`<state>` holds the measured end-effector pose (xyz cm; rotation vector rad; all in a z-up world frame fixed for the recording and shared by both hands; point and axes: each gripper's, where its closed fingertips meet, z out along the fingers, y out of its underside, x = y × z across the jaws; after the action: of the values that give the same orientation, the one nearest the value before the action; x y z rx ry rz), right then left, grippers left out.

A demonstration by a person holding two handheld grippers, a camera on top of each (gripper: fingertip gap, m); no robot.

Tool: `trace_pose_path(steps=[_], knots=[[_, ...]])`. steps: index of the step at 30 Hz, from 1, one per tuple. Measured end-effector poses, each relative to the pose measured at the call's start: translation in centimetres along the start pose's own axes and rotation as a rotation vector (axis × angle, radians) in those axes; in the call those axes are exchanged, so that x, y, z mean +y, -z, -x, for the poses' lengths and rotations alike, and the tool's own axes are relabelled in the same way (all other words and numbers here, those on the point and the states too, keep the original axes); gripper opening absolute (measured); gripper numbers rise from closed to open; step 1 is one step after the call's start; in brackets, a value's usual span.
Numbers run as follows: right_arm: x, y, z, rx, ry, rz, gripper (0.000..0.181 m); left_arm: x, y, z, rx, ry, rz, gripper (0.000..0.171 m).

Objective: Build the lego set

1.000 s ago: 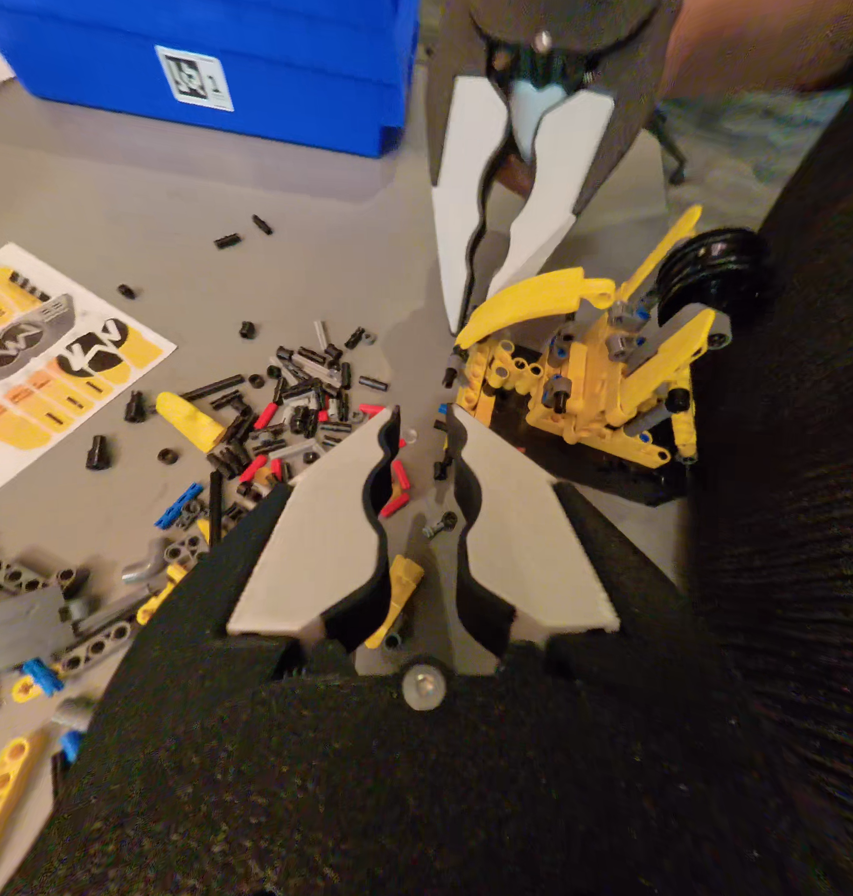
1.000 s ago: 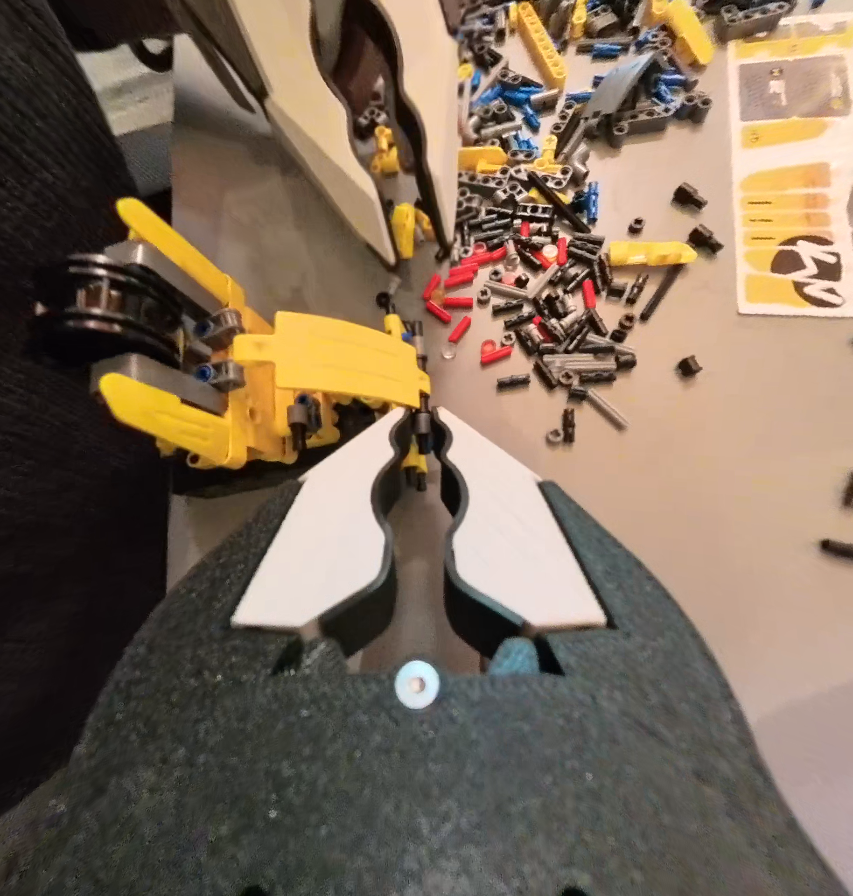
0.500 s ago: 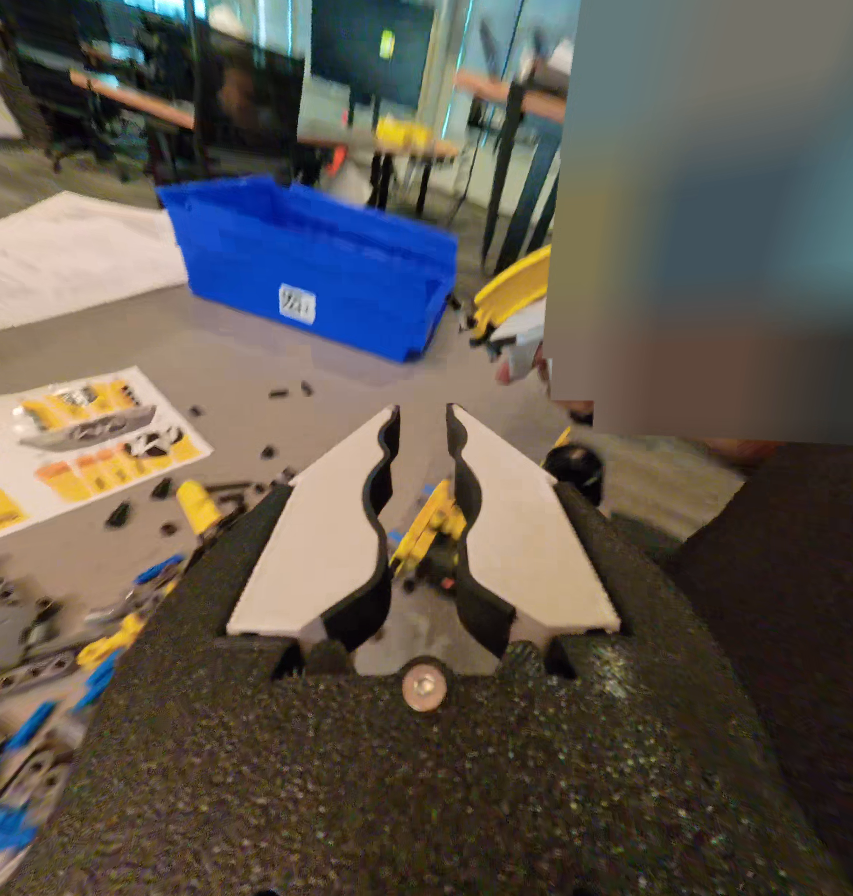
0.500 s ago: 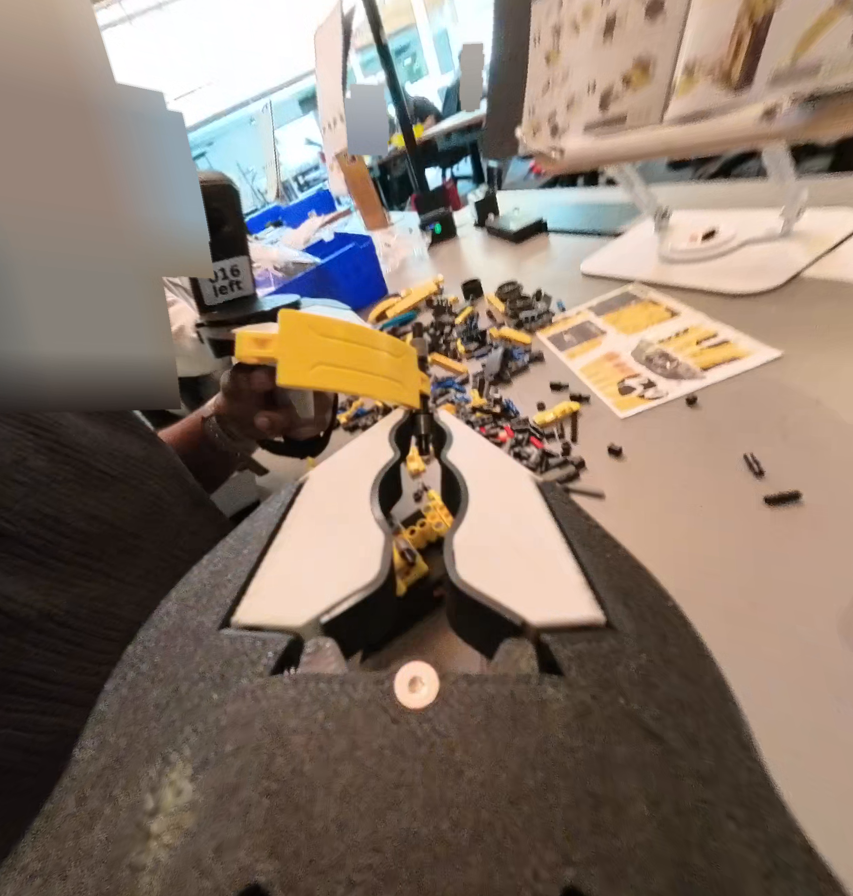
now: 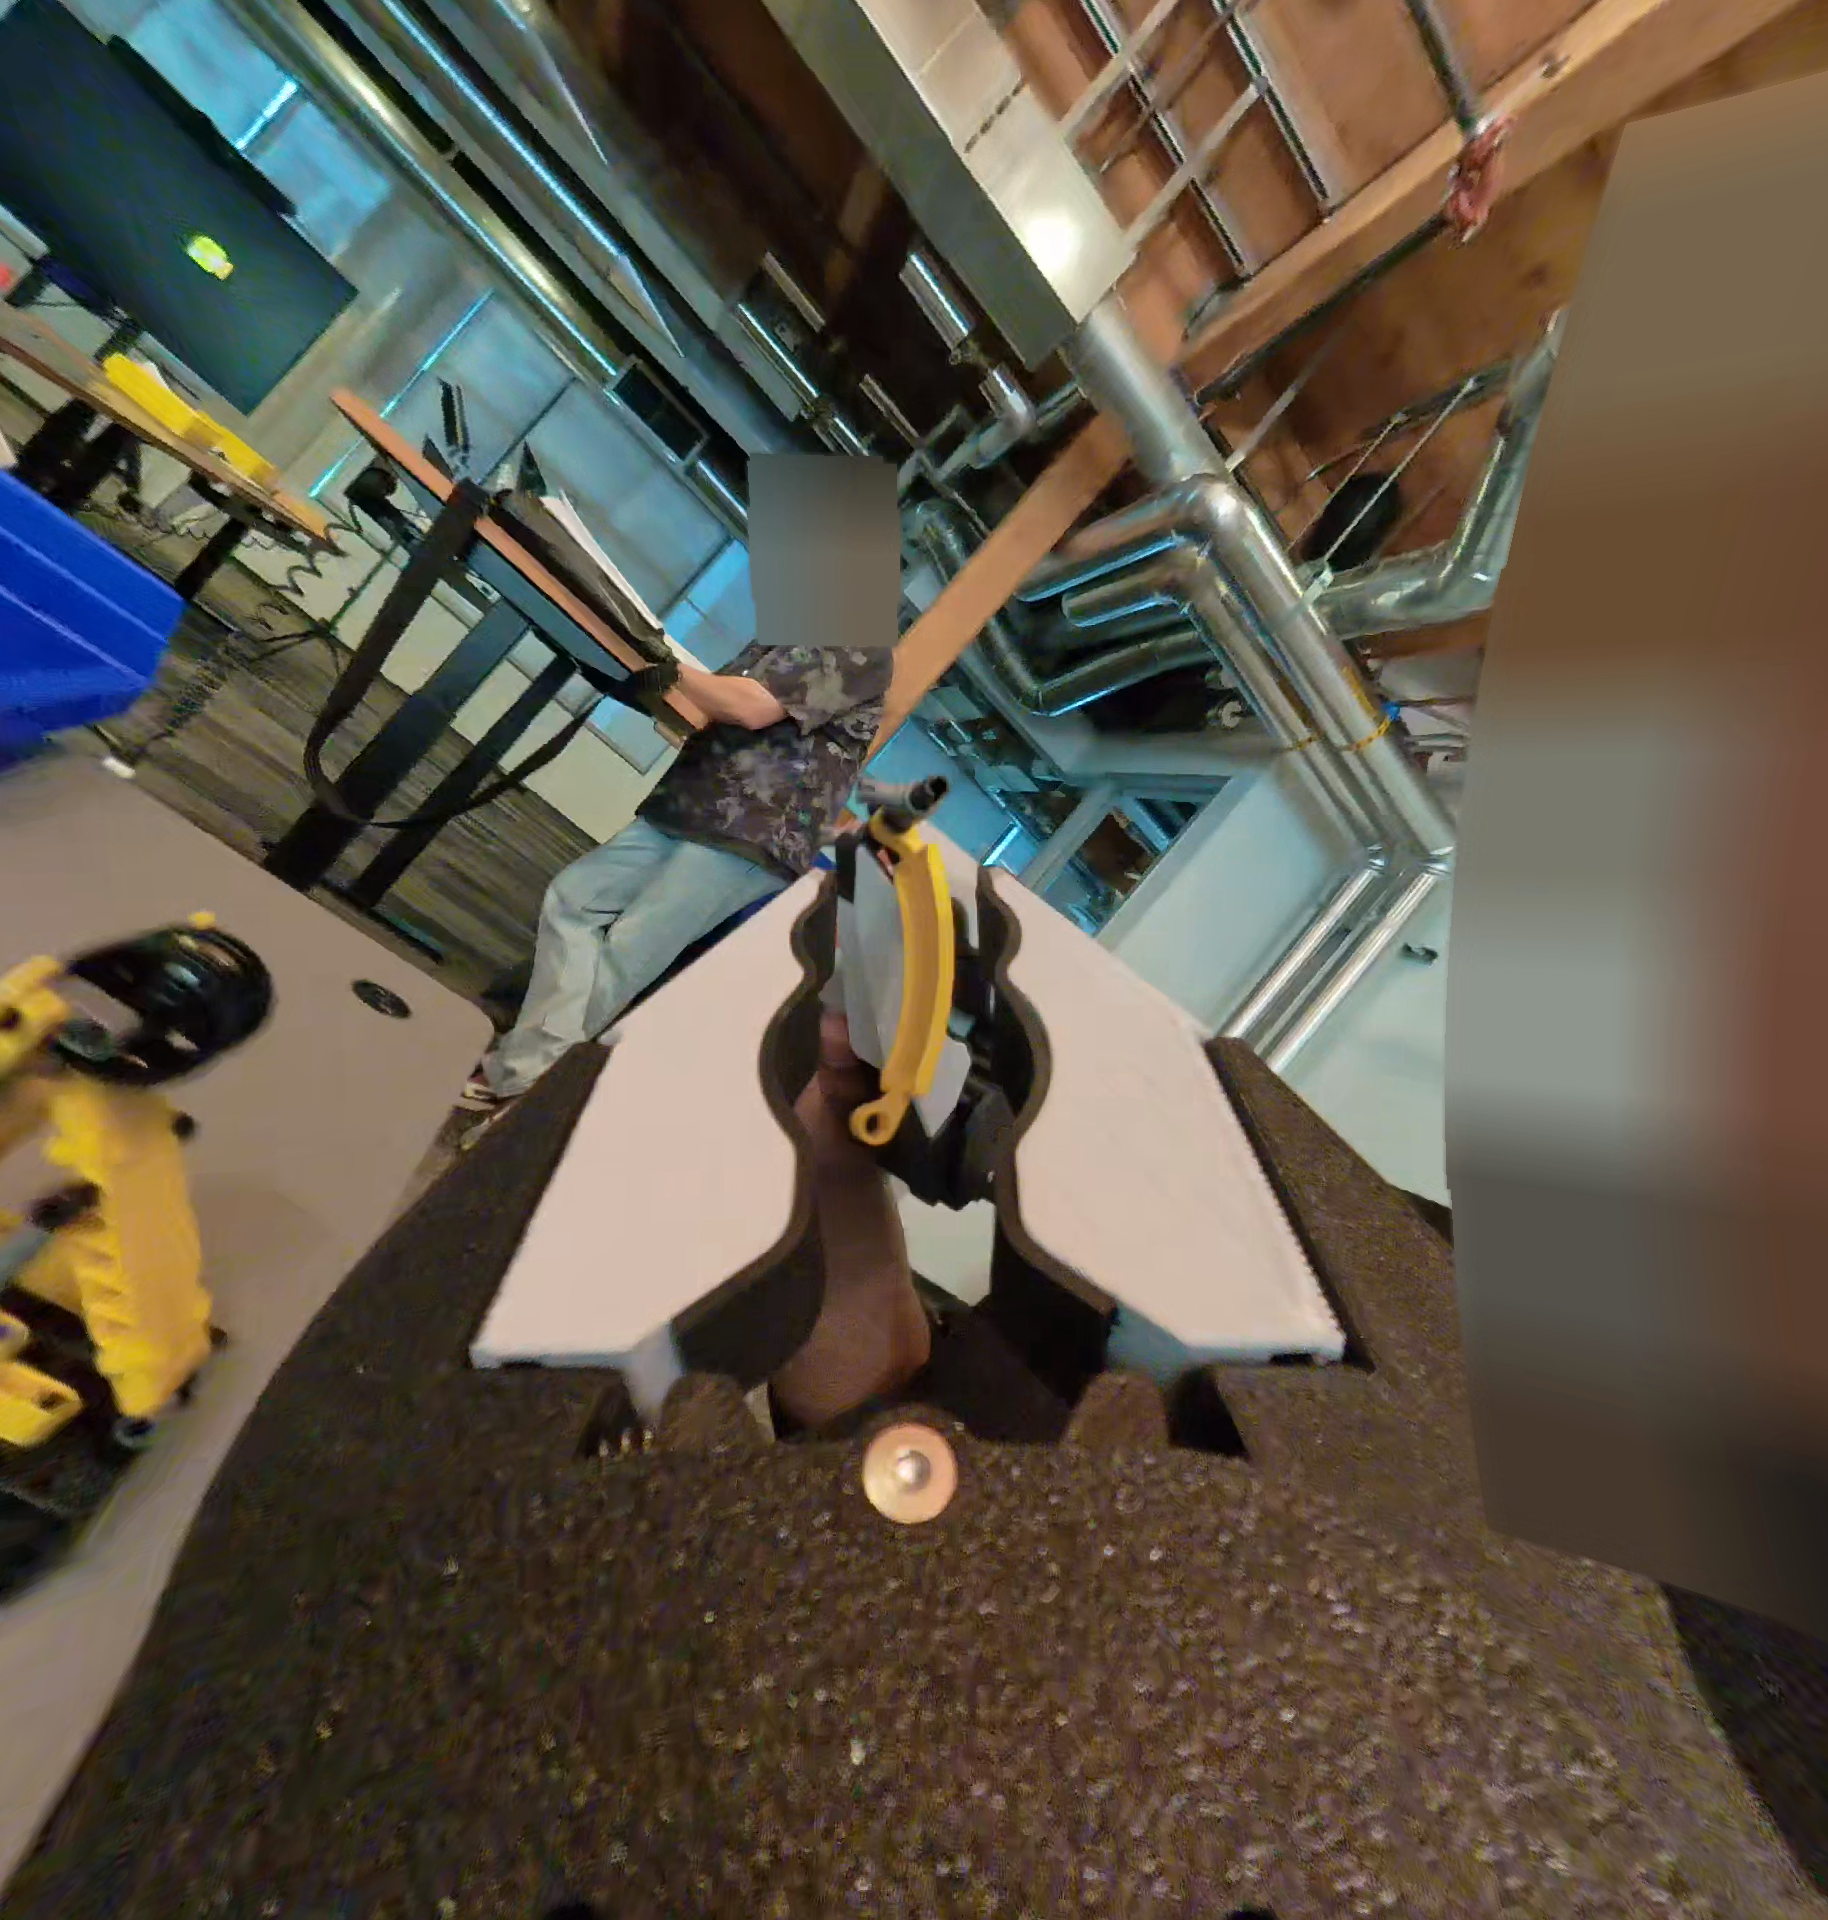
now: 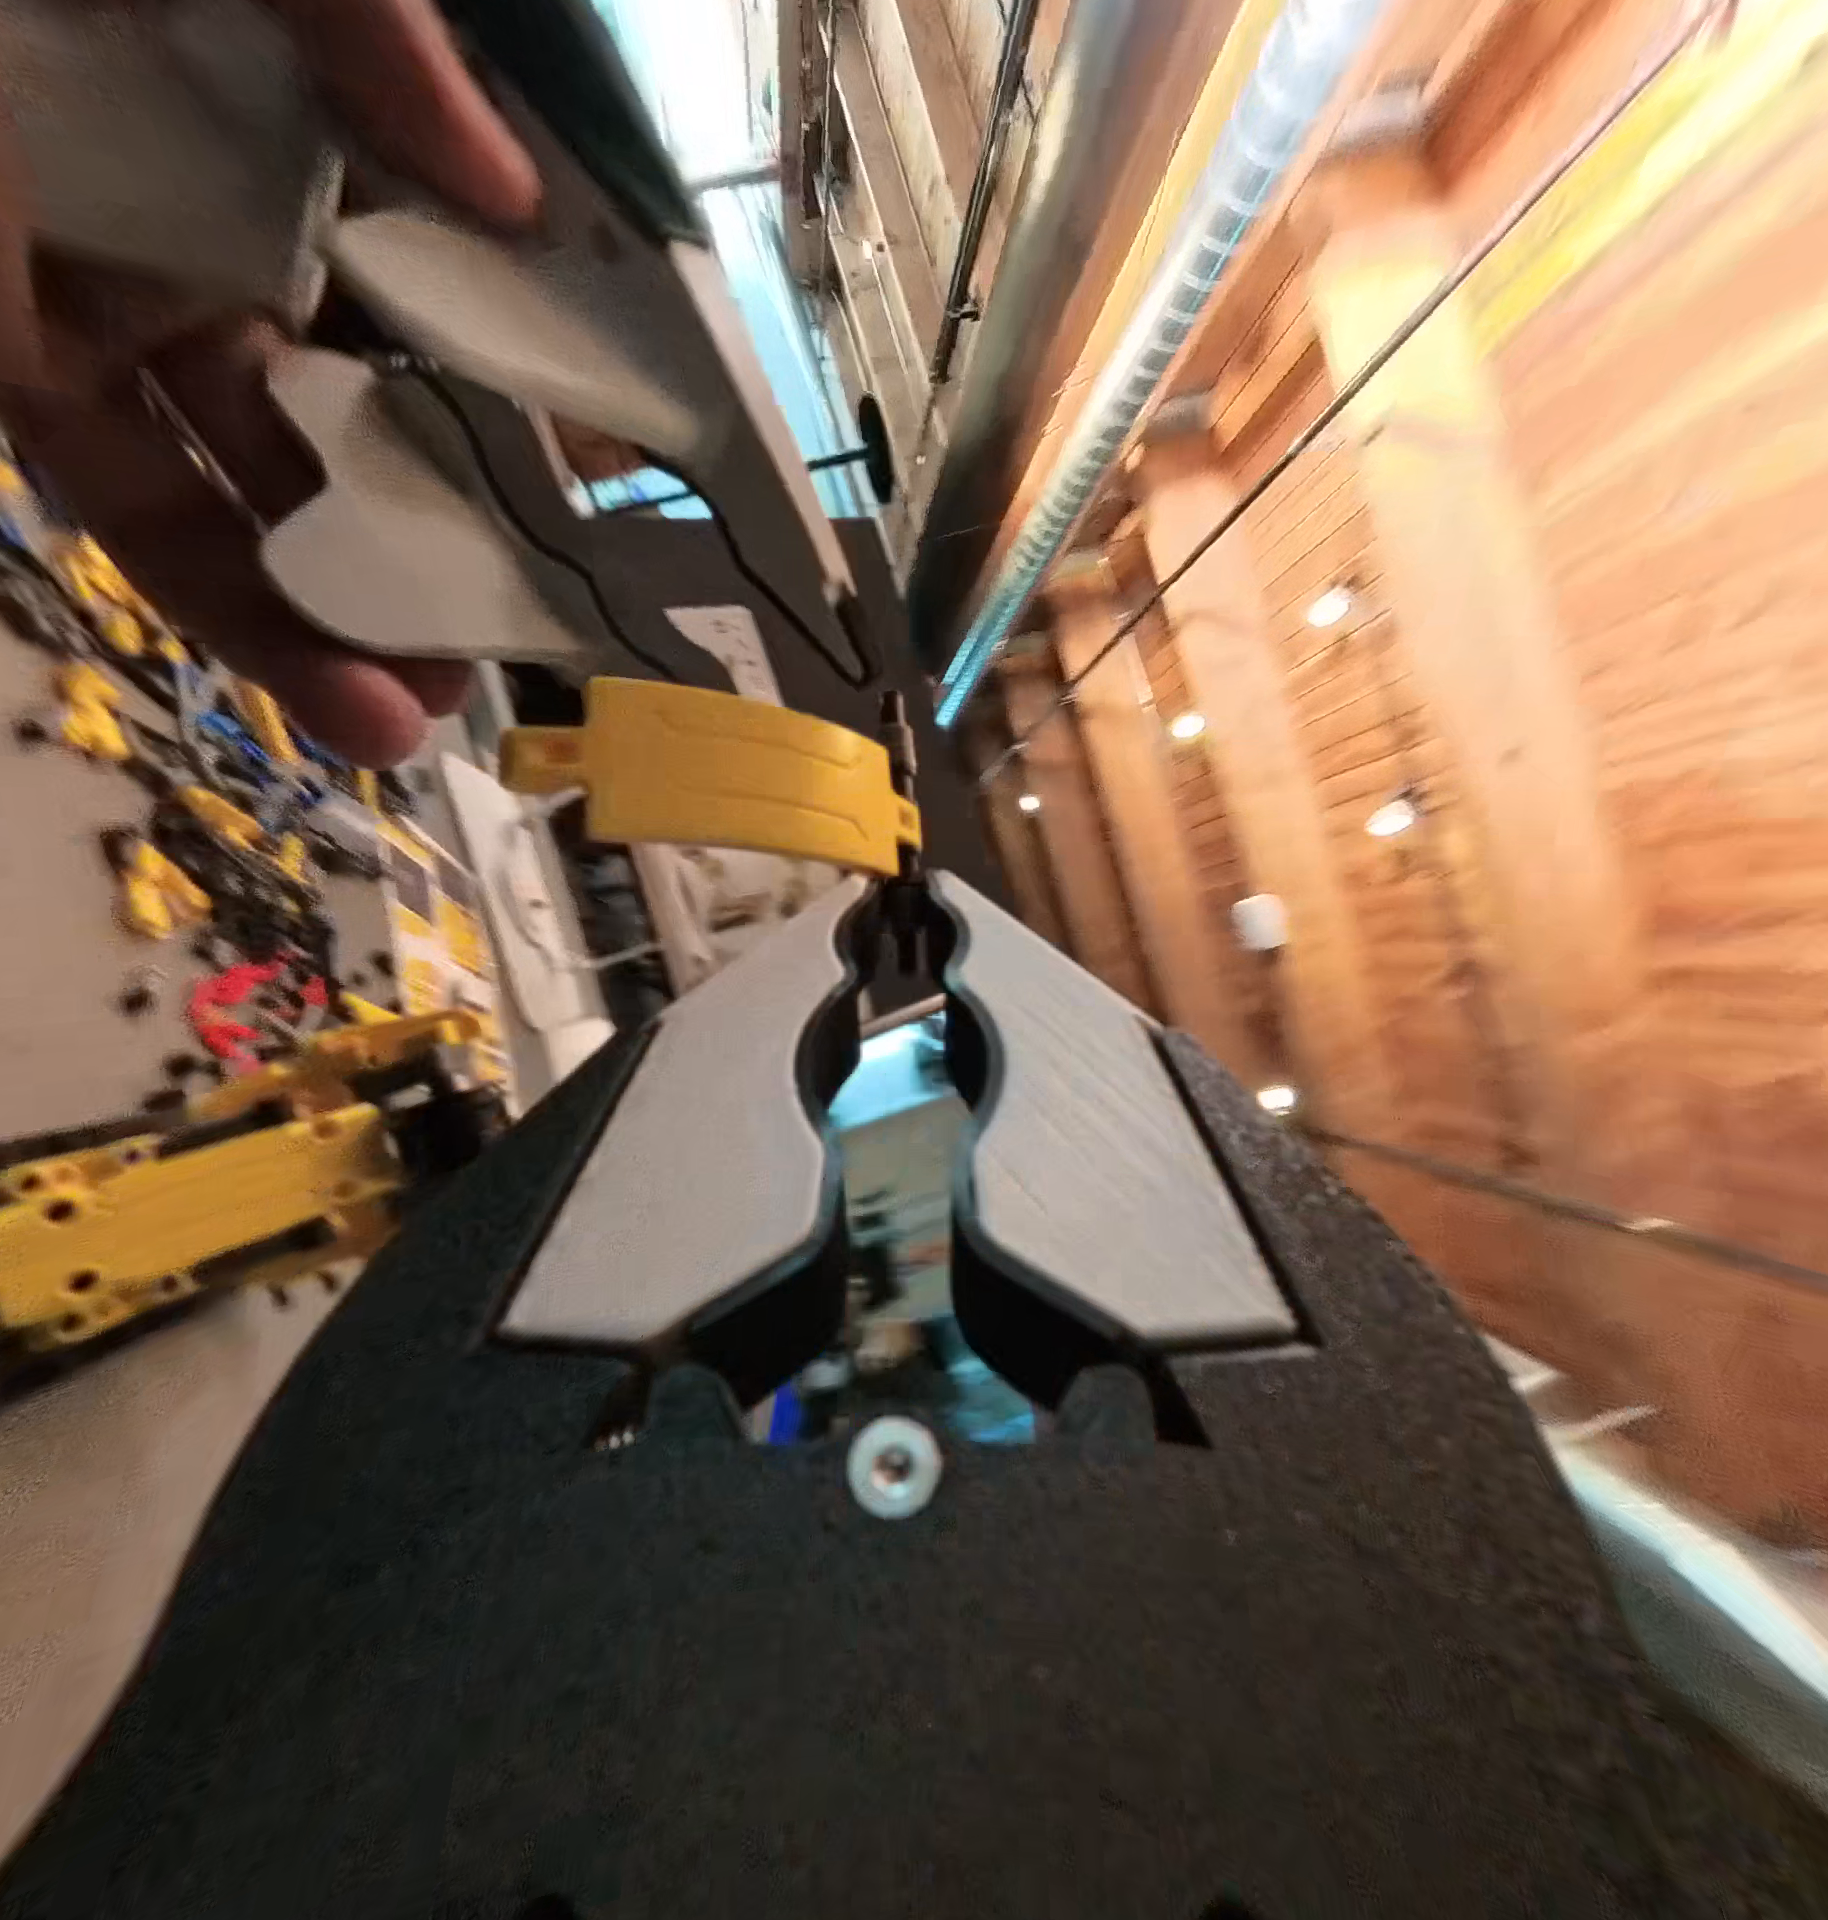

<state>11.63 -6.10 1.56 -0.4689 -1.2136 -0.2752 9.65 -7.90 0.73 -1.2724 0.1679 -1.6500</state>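
My right gripper (image 6: 902, 894) is shut on a black pin at the end of a yellow curved panel (image 6: 723, 774) and holds it up in the air. The panel juts left from the tips. My left gripper (image 5: 905, 878) is narrowly open and empty, raised and pointing at that panel (image 5: 920, 966), which shows through its gap with the right gripper's white fingers (image 5: 860, 956) behind it. In the right wrist view the left gripper (image 6: 853, 649) comes in from the upper left, its tips just above the panel's pin end. The right wrist view is motion-blurred.
A yellow model vehicle (image 5: 89, 1195) with a black wheel (image 5: 177, 987) stands on the grey table (image 5: 318, 1091); it also shows in the right wrist view (image 6: 183, 1205). Loose small parts (image 6: 162, 810) lie beyond it. A blue bin (image 5: 37, 623) sits far left. A person (image 5: 764, 748) stands behind. Only a small space, under 4 cm, lies between the two pairs of fingers. The yellow model vehicle (image 5: 89, 1195) is about 15 cm from both grippers' fingertips. My right wrist view (image 6: 277, 1119) looks at it from another angle.
The right gripper has lifted the yellow panel off the model and swung it upward. The left gripper has risen from the parts pile and now points at the panel.
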Motion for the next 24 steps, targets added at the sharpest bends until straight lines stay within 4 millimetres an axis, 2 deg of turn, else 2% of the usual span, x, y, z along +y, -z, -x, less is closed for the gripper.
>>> trace_pose_path(steps=[3, 5, 6, 8, 11, 12, 17, 20, 22, 24], knots=[[-2.1, 1.2, 0.1, 0.045, 0.217, 0.012, 0.007, 2.3, -0.4, -1.8, -0.013, -0.034, 0.048, 0.027], [-2.7, 1.6, 0.2, 0.058, 0.285, 0.003, 0.006, 2.2, -0.6, -3.3, 0.020, -0.053, 0.021, 0.027], [-2.7, 1.6, 0.1, 0.073, 0.318, -0.002, 0.006, 2.2, -0.8, -3.3, 0.005, -0.077, 0.027, 0.027], [-2.9, 1.5, 0.1, 0.087, 0.348, -0.035, 0.006, 1.6, -1.0, -1.9, -0.085, -0.122, 0.024, 0.026], [-2.5, 0.6, 0.9, 0.072, 0.384, -0.065, 0.006, -0.1, -1.0, -1.1, -0.094, -0.156, -0.019, 0.024], [-2.0, 0.1, 1.1, 0.075, 0.390, -0.068, 0.006, -0.5, -1.0, -0.7, -0.094, -0.150, -0.016, 0.013], [1.0, -3.1, 2.1, 0.051, 0.369, -0.076, 0.006, -2.2, -0.6, 3.0, -0.165, -0.186, 0.020, 0.015], [2.6, -5.1, 2.3, 0.066, 0.406, -0.080, 0.006, -3.9, -0.7, 4.2, -0.138, -0.153, -0.006, 0.027], [3.4, -6.2, 2.1, 0.068, 0.394, -0.088, 0.007, -4.4, -1.2, 5.4, -0.146, -0.132, 0.017, 0.027], [4.3, -7.3, 1.7, 0.076, 0.392, -0.090, 0.007, -4.9, -1.7, 6.7, -0.179, -0.136, 0.045, 0.017]])
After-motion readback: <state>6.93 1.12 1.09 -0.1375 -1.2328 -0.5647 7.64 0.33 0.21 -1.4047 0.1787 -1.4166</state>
